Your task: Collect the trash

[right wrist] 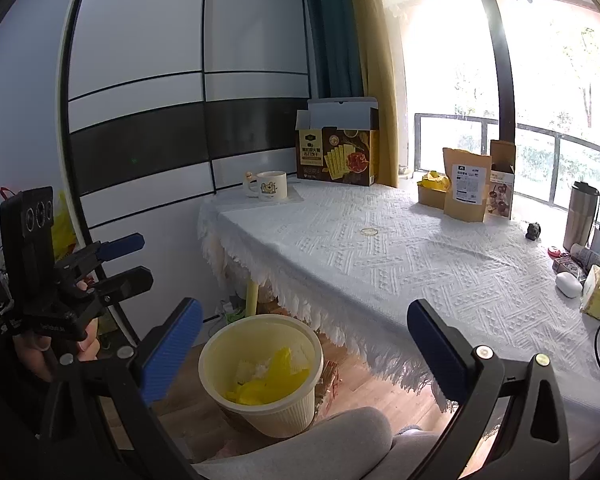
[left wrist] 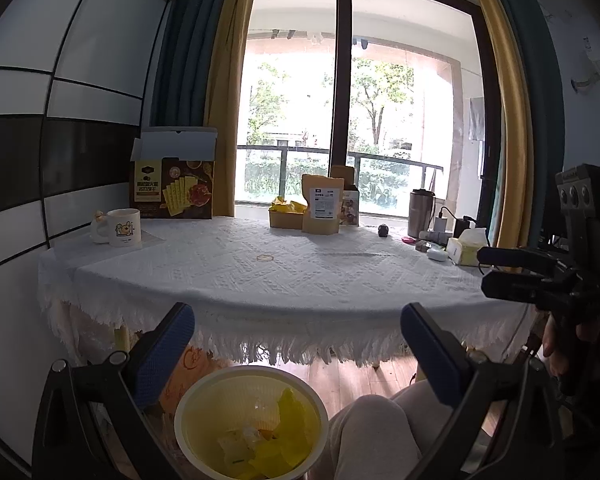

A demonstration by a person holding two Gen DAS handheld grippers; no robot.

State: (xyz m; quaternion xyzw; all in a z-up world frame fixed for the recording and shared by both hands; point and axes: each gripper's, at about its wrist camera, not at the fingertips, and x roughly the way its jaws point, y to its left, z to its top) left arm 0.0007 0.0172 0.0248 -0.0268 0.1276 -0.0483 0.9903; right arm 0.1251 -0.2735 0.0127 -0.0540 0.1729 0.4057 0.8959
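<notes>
A cream waste bin (left wrist: 252,428) stands on the floor in front of the table and holds yellow wrappers (left wrist: 288,420) and crumpled white paper. It also shows in the right wrist view (right wrist: 260,376). My left gripper (left wrist: 296,344) is open and empty, held above the bin near the table's front edge; it shows from outside in the right wrist view (right wrist: 134,260). My right gripper (right wrist: 304,344) is open and empty, beside the bin at the table's edge; it shows in the left wrist view (left wrist: 496,268). A small ring-shaped scrap (left wrist: 264,257) lies on the white tablecloth (left wrist: 300,276).
On the table stand a cracker box (left wrist: 172,188), a mug (left wrist: 122,227), a kraft pouch (left wrist: 322,210), a small box of yellow wrappers (left wrist: 286,216), a steel flask (left wrist: 420,208) and a tissue box (left wrist: 466,248). The person's knee (left wrist: 372,432) is beside the bin.
</notes>
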